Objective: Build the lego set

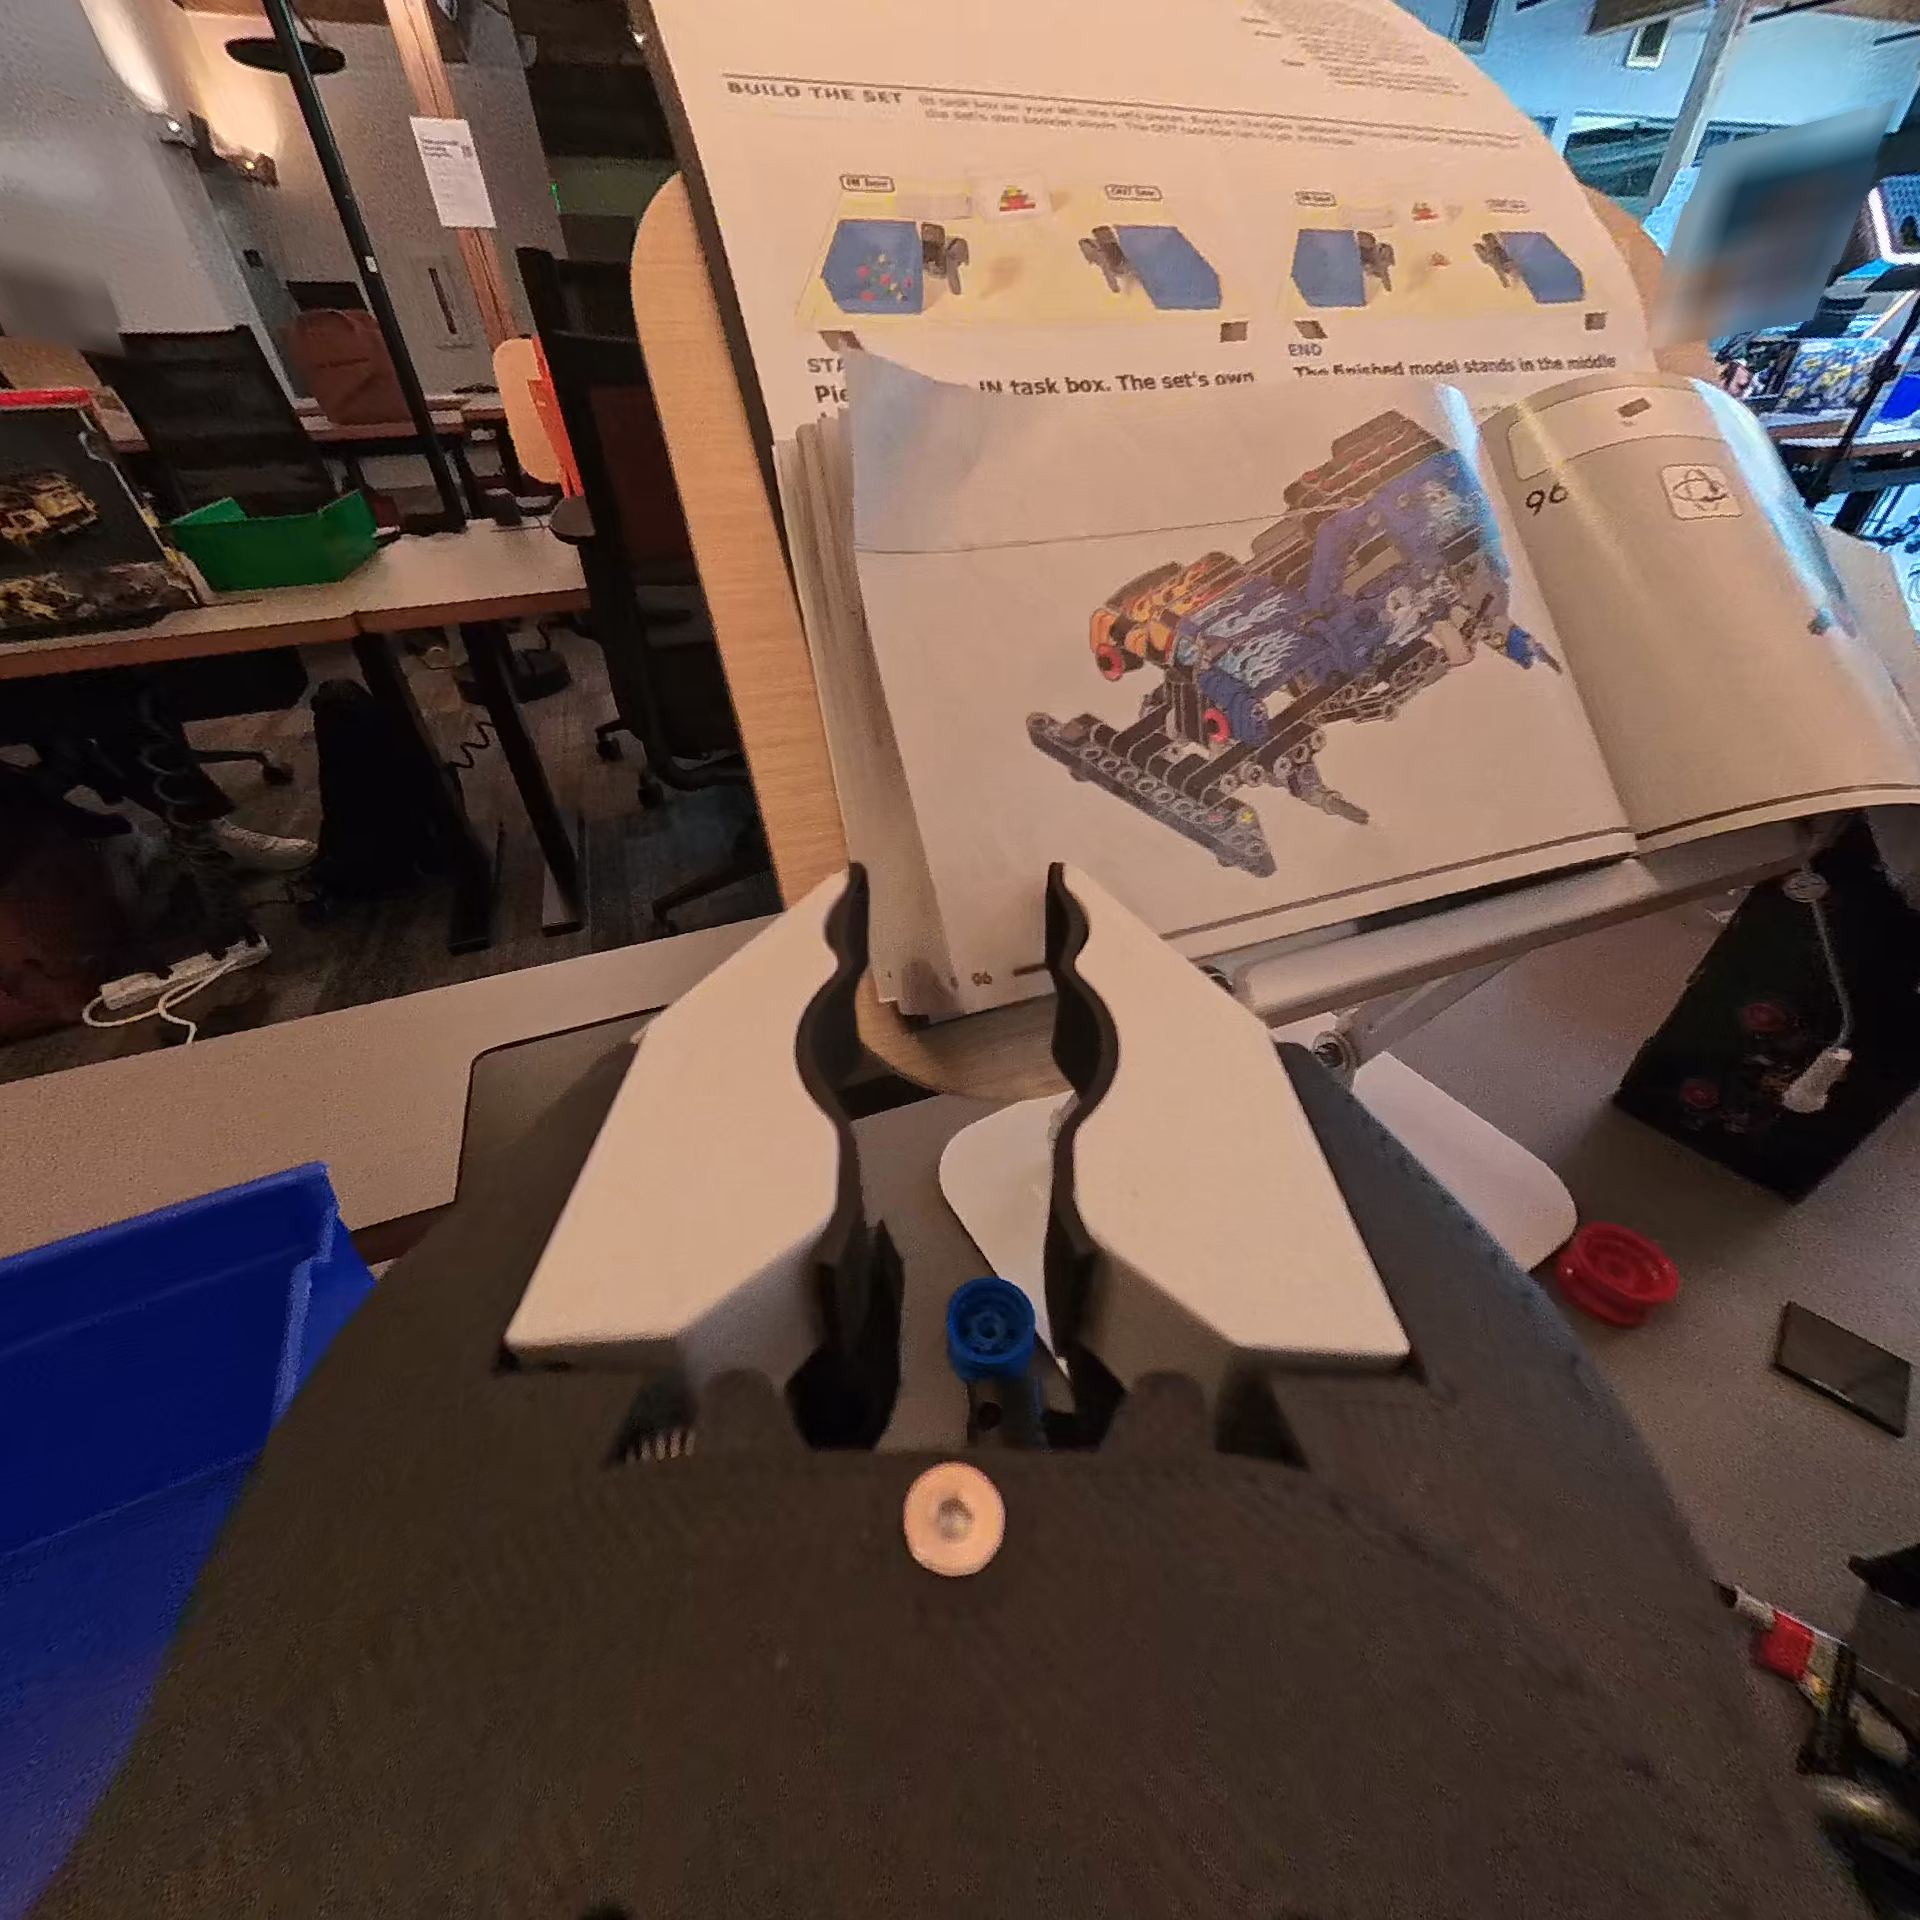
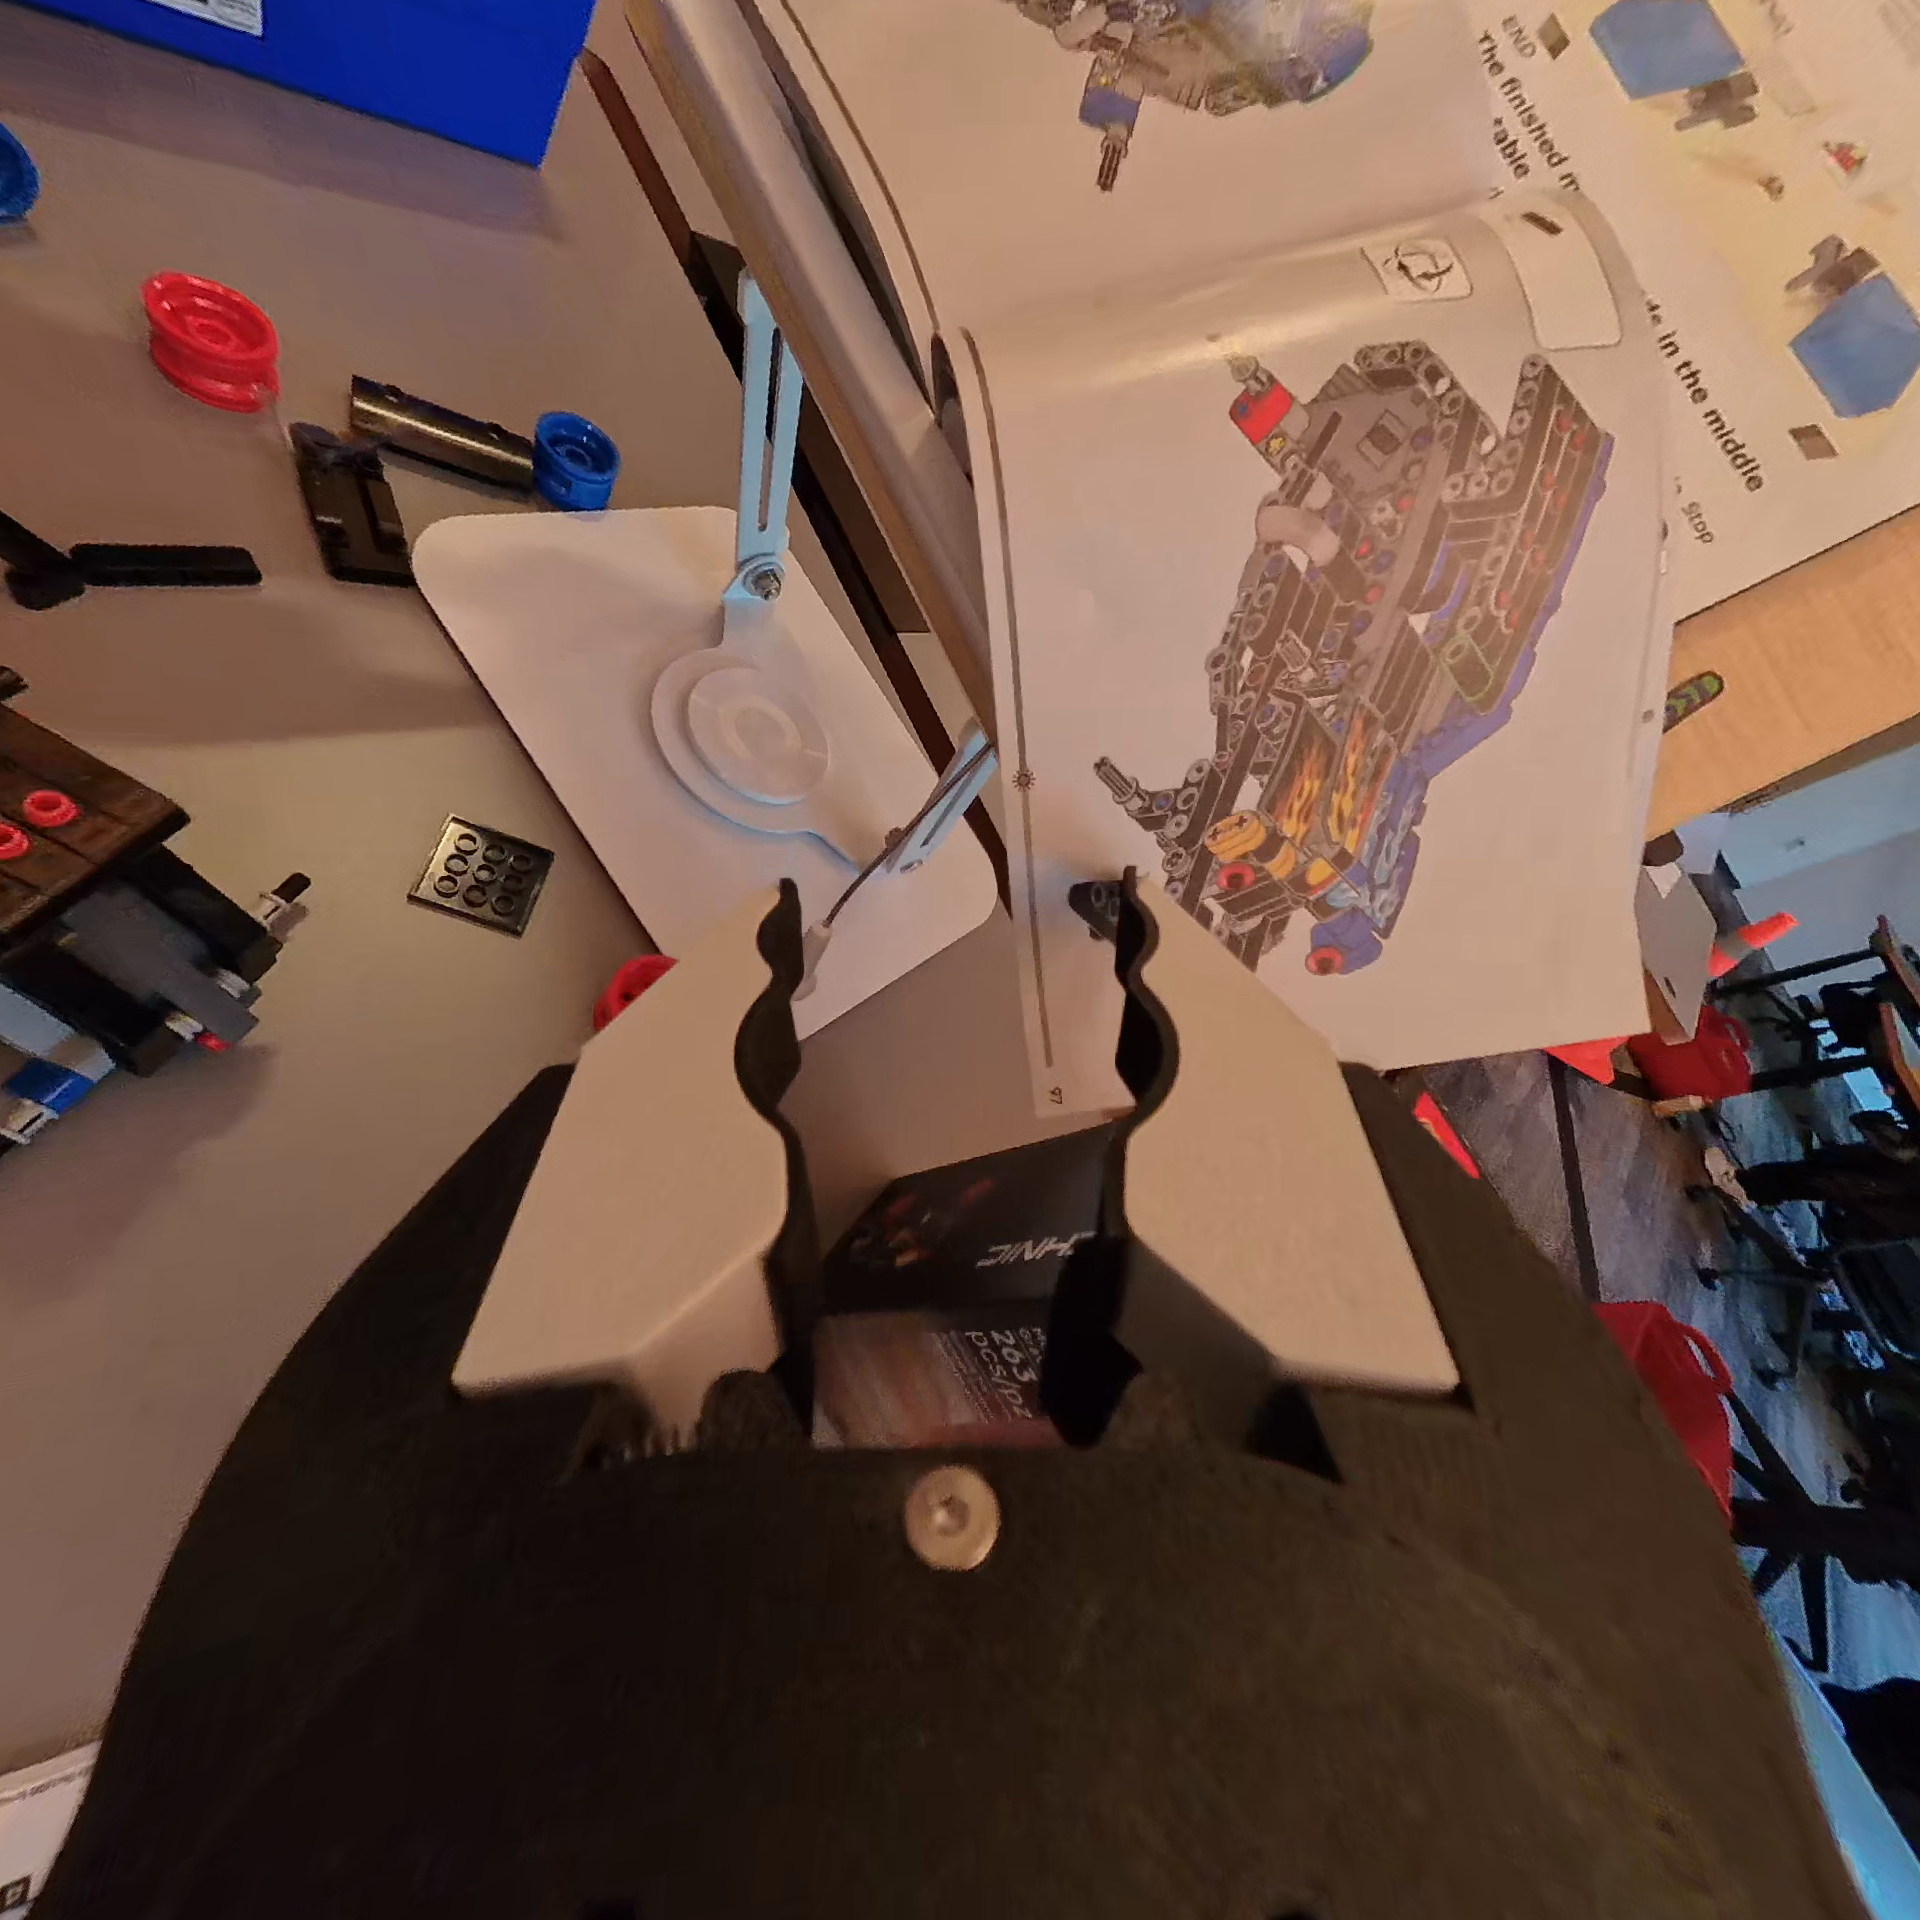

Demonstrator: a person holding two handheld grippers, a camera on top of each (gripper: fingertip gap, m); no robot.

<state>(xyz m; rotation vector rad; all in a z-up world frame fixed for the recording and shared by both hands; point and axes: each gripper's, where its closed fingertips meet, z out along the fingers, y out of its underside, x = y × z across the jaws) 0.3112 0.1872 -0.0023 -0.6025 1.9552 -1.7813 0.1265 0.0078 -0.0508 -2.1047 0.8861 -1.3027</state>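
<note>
Left wrist view: the left gripper [image 1: 956, 925] hangs with its jaws parted a fair bit and nothing between them, pointed at the instruction booklet [image 1: 1247, 675] propped open on a white stand [image 1: 1455, 1174]. The page shows a blue flame-painted vehicle that looks nearly whole, so I'd guess we're deep into the build. On the table [image 1: 260, 1101] I count one blue wheel hub [image 1: 989, 1328] just under the fingers, one red wheel hub [image 1: 1617, 1272] off to the right, one flat black tile [image 1: 1844, 1377], plus the blue bin [image 1: 135, 1403] at the left edge.

Right wrist view: the right gripper [image 2: 956, 894] is also spread wide and empty, hovering over the black set box [image 2: 966, 1236] beside the booklet. The half-built model [image 2: 94, 935] sits at the left edge, mostly cropped, so I can't tell how complete it is. Loose parts here: two red hubs (one [image 2: 211, 338], another [image 2: 632, 987] peeking by the finger), two blue ones ( [image 2: 575, 457] and [image 2: 12, 171]), and one black plate [image 2: 480, 873] with studs. Wheels clearly aren't on yet.
</note>
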